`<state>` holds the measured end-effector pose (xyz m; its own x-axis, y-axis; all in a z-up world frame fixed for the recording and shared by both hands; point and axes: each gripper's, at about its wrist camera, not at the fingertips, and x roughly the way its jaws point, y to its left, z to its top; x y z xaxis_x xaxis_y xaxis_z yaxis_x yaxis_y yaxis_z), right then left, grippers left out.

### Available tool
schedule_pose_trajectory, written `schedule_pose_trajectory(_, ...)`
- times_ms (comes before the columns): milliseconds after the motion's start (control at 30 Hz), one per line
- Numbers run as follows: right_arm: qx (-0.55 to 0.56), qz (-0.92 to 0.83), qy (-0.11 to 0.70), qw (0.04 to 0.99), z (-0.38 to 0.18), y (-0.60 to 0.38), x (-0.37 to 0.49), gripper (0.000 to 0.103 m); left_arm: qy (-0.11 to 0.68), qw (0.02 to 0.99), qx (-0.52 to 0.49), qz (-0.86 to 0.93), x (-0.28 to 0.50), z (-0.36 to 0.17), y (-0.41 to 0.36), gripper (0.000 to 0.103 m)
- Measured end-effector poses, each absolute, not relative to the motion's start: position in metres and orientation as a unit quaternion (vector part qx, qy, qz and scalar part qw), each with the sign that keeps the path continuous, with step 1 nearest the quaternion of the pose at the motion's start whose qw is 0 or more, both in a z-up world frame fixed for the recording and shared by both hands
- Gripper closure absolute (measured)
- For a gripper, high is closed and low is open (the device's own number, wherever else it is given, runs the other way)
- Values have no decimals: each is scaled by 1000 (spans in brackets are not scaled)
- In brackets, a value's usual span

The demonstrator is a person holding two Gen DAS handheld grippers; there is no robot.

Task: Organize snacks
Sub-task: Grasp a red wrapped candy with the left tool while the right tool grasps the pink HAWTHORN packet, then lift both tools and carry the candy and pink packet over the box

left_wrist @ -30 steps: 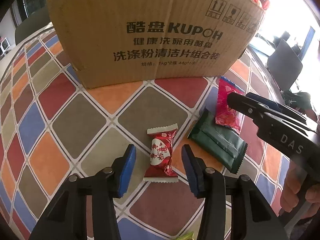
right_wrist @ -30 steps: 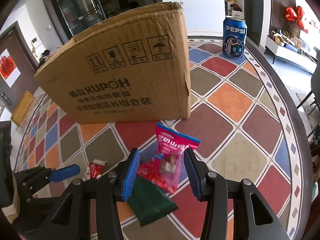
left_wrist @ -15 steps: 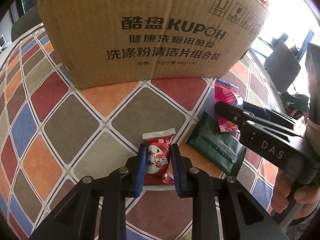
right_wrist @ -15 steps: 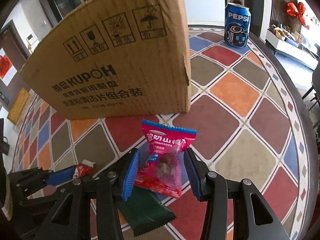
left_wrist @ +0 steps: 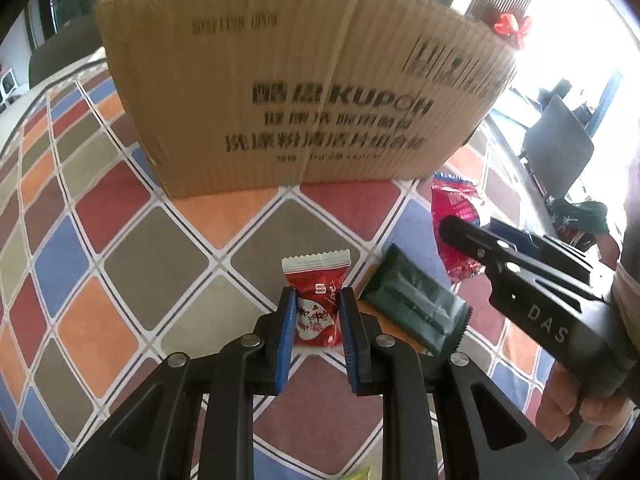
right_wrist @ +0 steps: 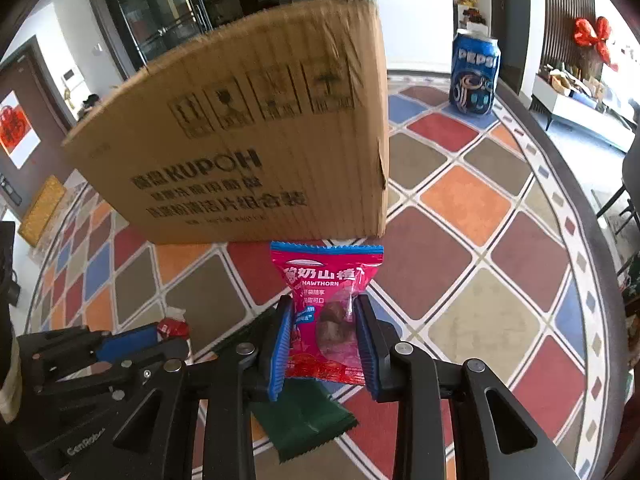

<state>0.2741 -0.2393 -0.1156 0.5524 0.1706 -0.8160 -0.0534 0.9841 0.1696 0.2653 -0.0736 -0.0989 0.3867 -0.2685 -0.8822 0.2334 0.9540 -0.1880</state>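
Half-hidden green packet (right_wrist: 304, 420) under right gripper (right_wrist: 322, 344)

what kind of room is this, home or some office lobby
Hard to say for sure; it looks like an office lounge or reception area more than a home. Signs: tall glass doors, a large round table with a patterned cover, a red festive bow on a slatted wall, and a low display bench.

The box (left_wrist: 304, 96) stands at the back of the table (left_wrist: 120, 240). Before it lie two packets: the candy (left_wrist: 316, 304) left, the flat wrapper (left_wrist: 416, 308) just right. The can (right_wrist: 475, 72) stands behind the box's right corner.
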Motion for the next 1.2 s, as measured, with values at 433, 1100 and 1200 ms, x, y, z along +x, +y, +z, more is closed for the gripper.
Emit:
schedule_pose_trajectory(433, 60, 80, 435, 895, -84, -232, 253, 72, 510, 845, -25, -158, 251, -76, -66, 87)
schedule_pose_trajectory(1100, 45, 77, 451, 888, -103, -228, 252, 72, 545, 828, 1, -131, 286, -122, -89, 81)
schedule_pose_trajectory(1200, 45, 79, 451, 888, -103, -226, 253, 72, 537, 833, 0, -133, 284, -119, -85, 82)
